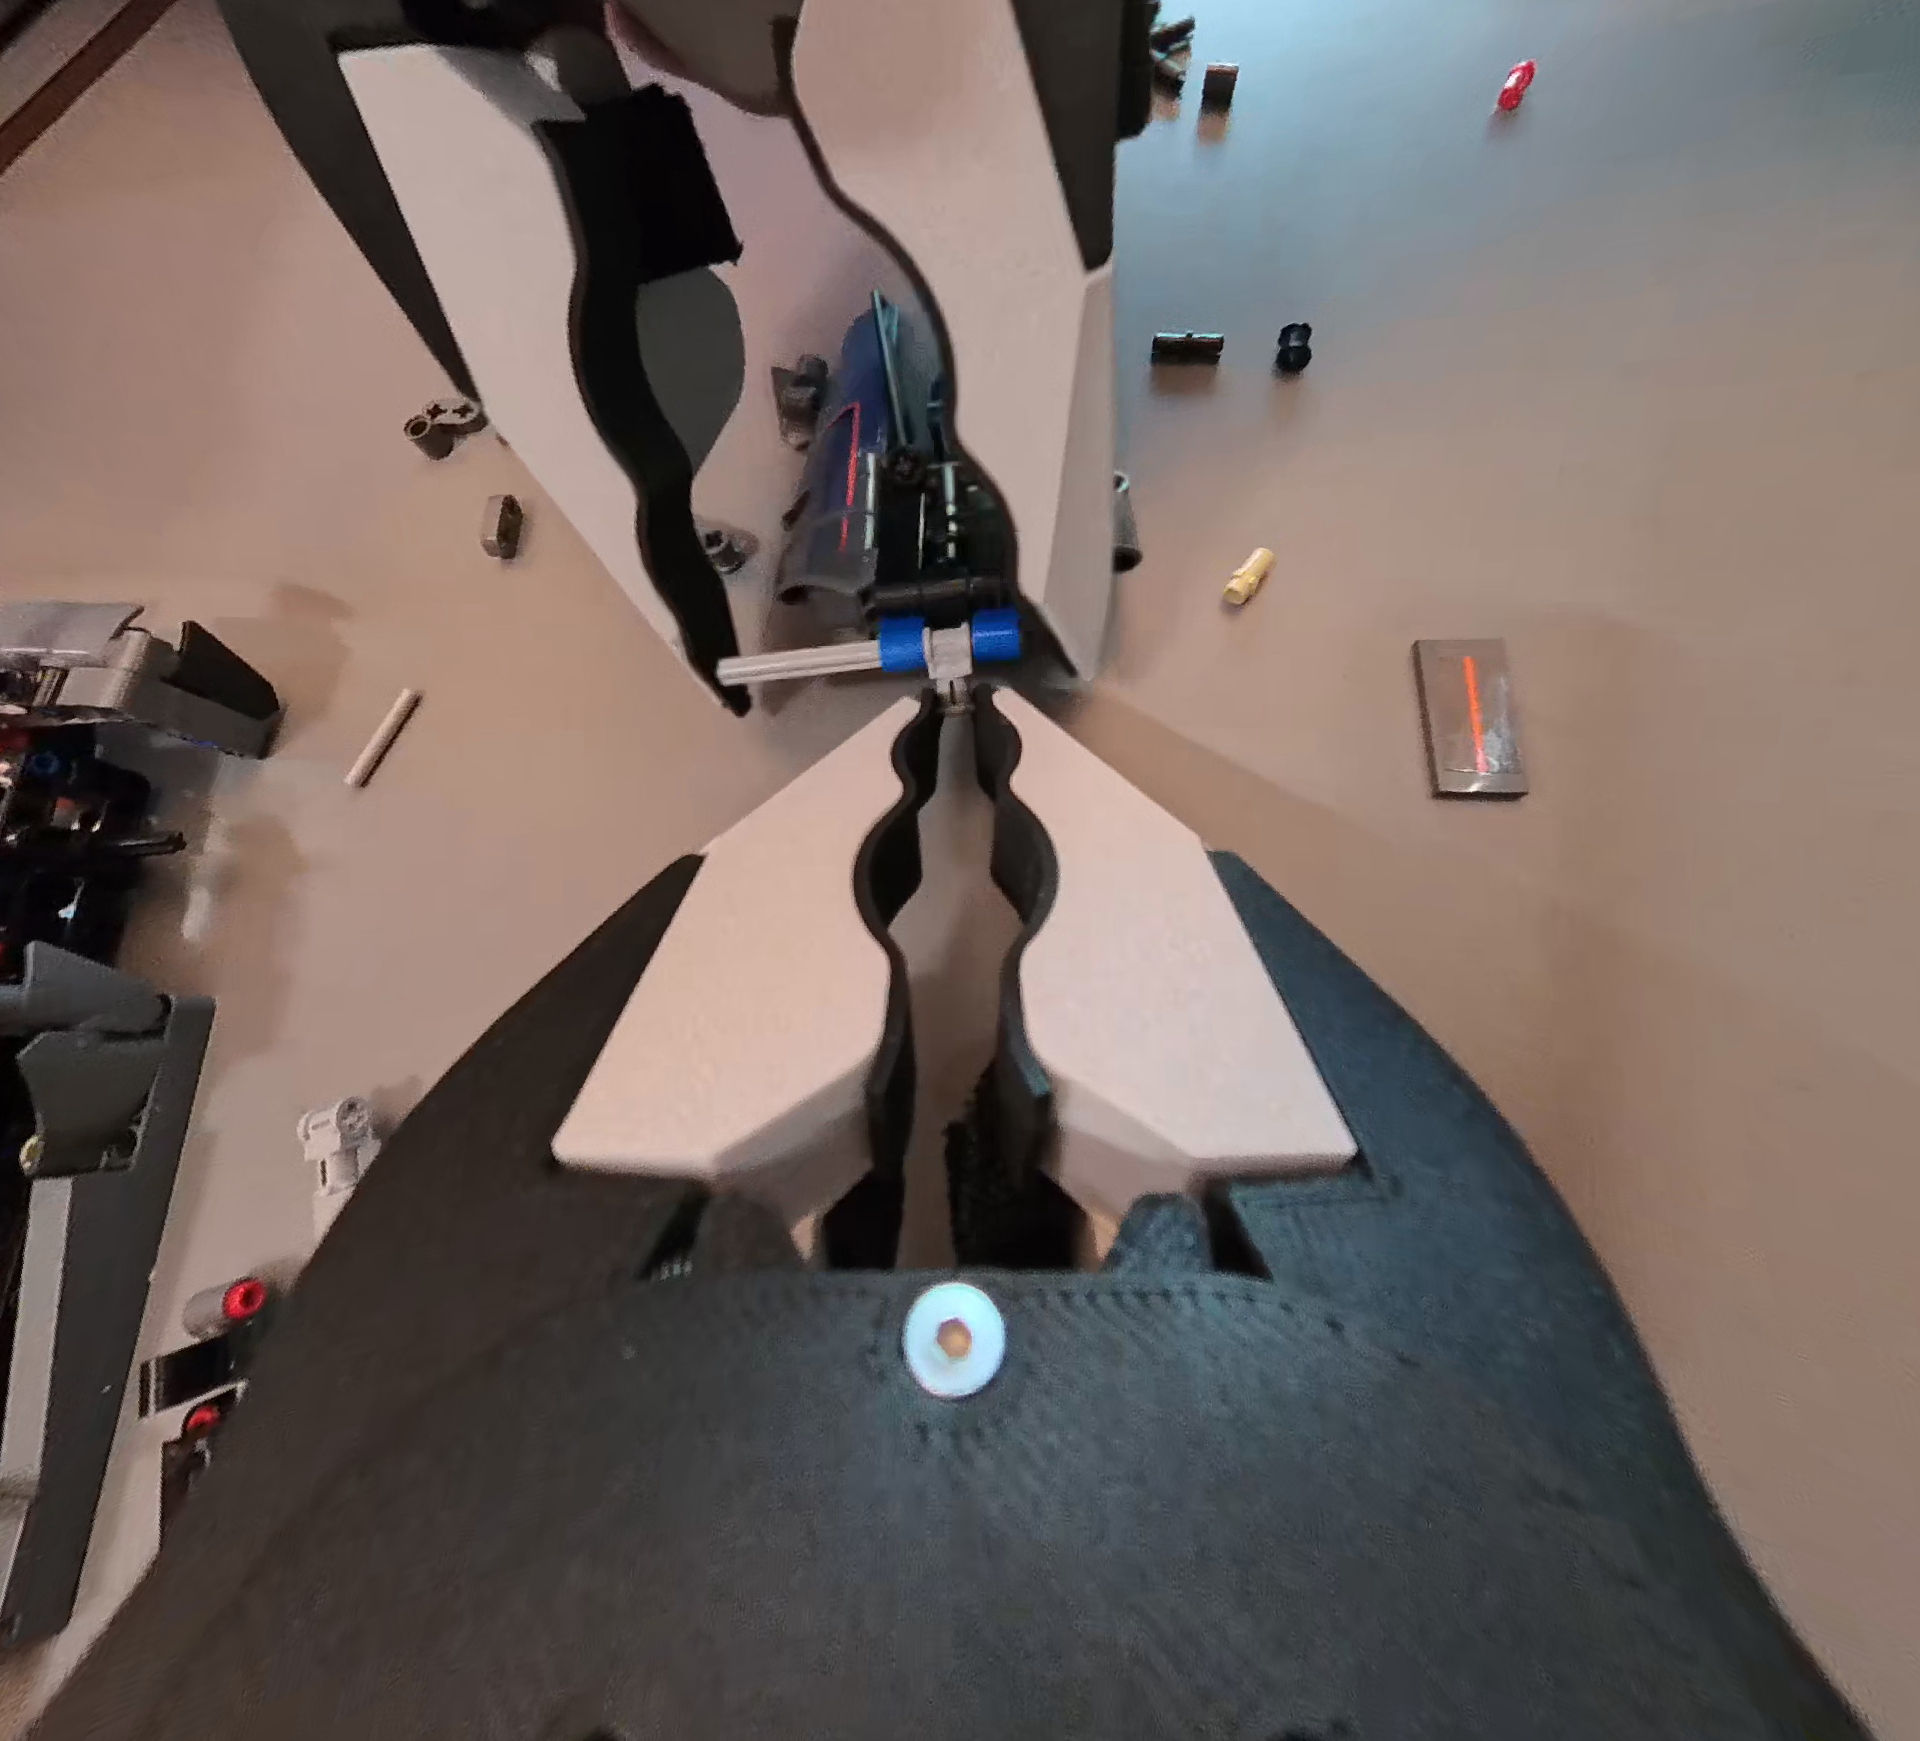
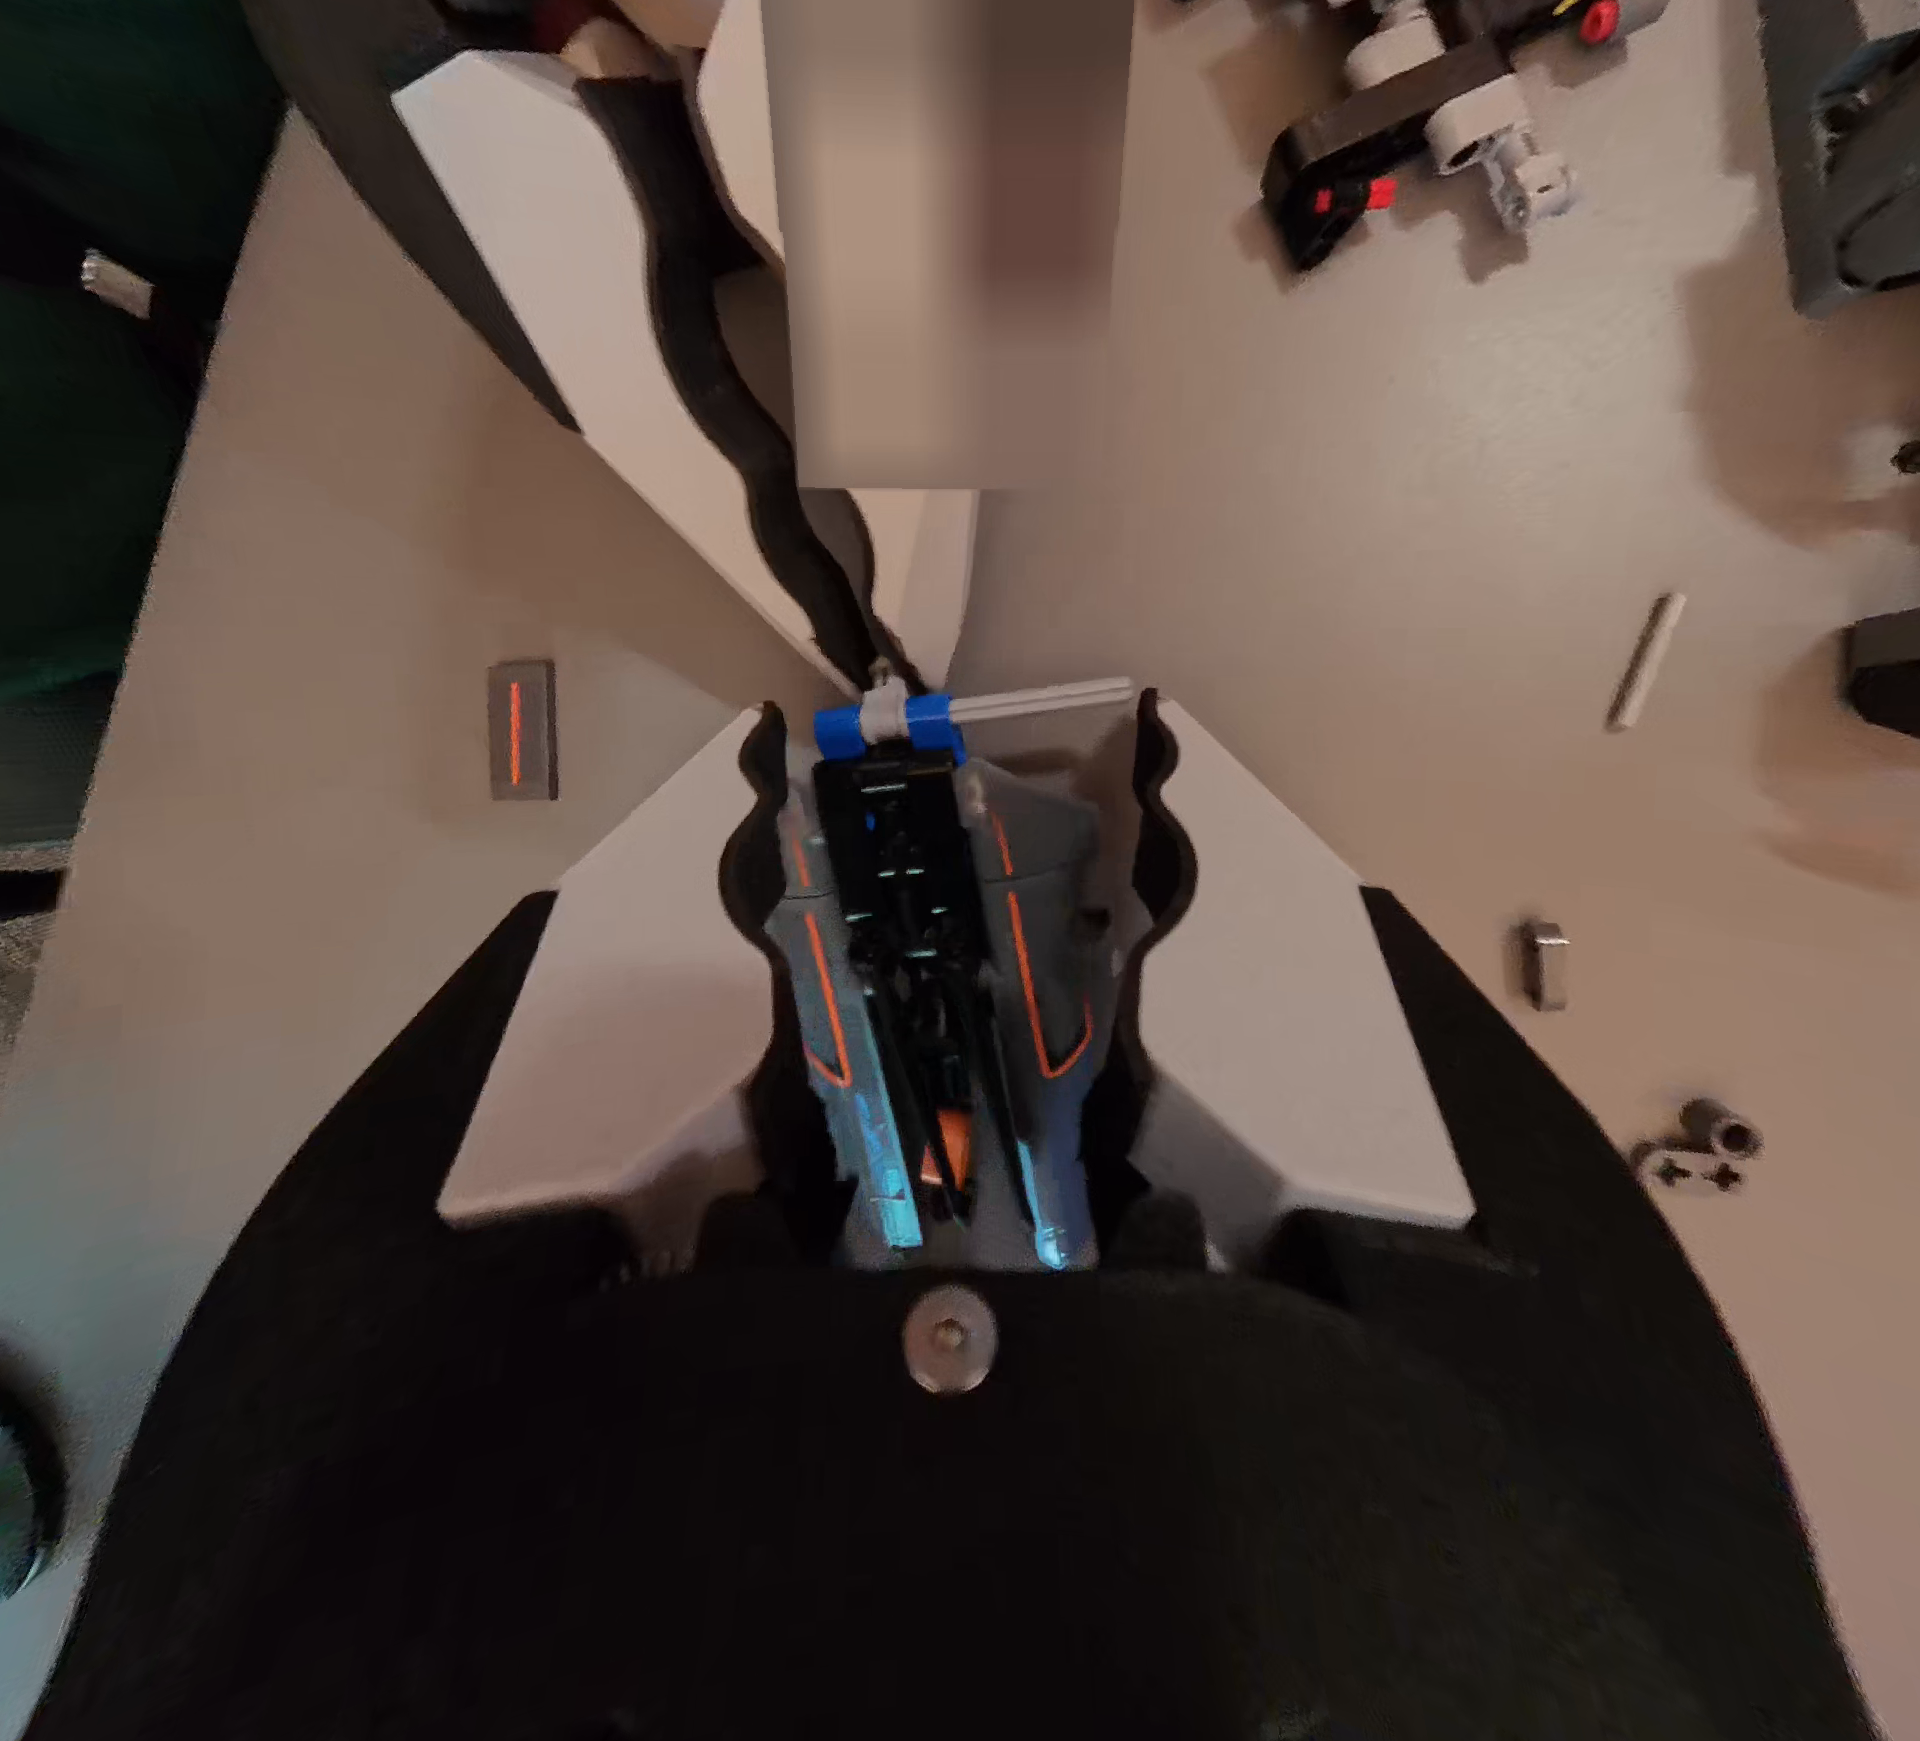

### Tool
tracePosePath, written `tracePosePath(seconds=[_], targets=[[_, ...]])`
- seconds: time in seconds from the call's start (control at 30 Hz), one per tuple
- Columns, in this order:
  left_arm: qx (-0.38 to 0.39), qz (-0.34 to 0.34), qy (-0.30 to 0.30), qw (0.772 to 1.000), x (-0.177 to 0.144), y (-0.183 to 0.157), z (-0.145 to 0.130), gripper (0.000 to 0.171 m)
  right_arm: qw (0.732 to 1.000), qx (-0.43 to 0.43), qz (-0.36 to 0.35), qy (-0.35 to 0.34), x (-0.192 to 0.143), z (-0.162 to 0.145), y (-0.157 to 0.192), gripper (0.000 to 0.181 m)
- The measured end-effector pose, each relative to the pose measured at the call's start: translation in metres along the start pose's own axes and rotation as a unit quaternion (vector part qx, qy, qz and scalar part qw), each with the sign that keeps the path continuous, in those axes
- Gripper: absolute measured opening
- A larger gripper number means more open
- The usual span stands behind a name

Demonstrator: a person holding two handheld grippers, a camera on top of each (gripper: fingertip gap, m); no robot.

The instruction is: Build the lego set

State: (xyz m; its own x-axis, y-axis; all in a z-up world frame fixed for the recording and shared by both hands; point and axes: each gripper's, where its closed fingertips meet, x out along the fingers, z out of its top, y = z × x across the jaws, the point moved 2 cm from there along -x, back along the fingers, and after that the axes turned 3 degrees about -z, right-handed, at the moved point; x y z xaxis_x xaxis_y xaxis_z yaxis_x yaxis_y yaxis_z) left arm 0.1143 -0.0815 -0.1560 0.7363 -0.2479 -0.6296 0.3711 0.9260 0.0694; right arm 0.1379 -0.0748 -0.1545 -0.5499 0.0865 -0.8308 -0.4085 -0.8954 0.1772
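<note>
A beige table (image 1: 1558, 1172) filled both wrist views. At centre of the right wrist view, the right gripper (image 2: 951, 725) was clamped on a grey-and-black lego sub-assembly (image 2: 914, 964) with orange stripes, held lengthwise between its fingers. At the model's far end a grey axle (image 2: 1039, 697) ran through two blue bushes (image 2: 840, 728). The left gripper (image 1: 949, 704) met it nose to nose at centre of the left wrist view, its tips pinched, apparently on the small grey connector (image 1: 948, 652) between the bushes, though blur left the contact uncertain.

The assembly looked light, rigid and glossy, its joints liable to pop apart; the broad body seemed the safest hold, not the thin axle.

A larger black-and-grey build (image 2: 1423, 18) lay at upper right of the right wrist view. Loose parts dotted the left wrist view: a grey striped tile (image 1: 1470, 717) at right, a tan pin (image 1: 1248, 574), black pins (image 1: 1187, 347), a red piece (image 1: 1516, 85), a spare axle (image 1: 382, 737) at left. None blocked the joining point.
</note>
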Motion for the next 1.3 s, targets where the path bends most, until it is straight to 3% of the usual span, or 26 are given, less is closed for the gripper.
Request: tracePosePath(seconds=[0.37,0.43,0.53,0.87,1.1,1.3], targets=[[0.0,0.003,0.001,1.0,0.0,0.001,0.0,0.005,1.0,-0.003,0.018,0.006,0.0,-0.001,0.004,0.054],[-0.002,-0.002,-0.001,1.0,0.0,0.001,0.0,0.005,1.0,-0.002,0.017,0.011,0.0,-0.003,0.004,0.056],[0.004,-0.001,0.002,1.0,0.0,0.0,0.0,0.005,1.0,0.0,-0.015,0.002,-0.005,-0.001,-0.003,0.076],[0.003,0.002,0.005,1.0,0.001,0.002,-0.001,0.004,0.999,-0.05,-0.02,-0.002,-0.004,0.002,0.002,0.042],[0.005,-0.01,0.005,1.0,0.0,0.001,-0.002,0.004,0.999,-0.044,-0.014,-0.014,-0.009,0.007,-0.002,0.072],[0.015,-0.018,0.005,1.0,0.0,0.0,-0.002,0.004,0.997,-0.073,0.004,0.0,-0.005,0.01,0.0,0.06]])
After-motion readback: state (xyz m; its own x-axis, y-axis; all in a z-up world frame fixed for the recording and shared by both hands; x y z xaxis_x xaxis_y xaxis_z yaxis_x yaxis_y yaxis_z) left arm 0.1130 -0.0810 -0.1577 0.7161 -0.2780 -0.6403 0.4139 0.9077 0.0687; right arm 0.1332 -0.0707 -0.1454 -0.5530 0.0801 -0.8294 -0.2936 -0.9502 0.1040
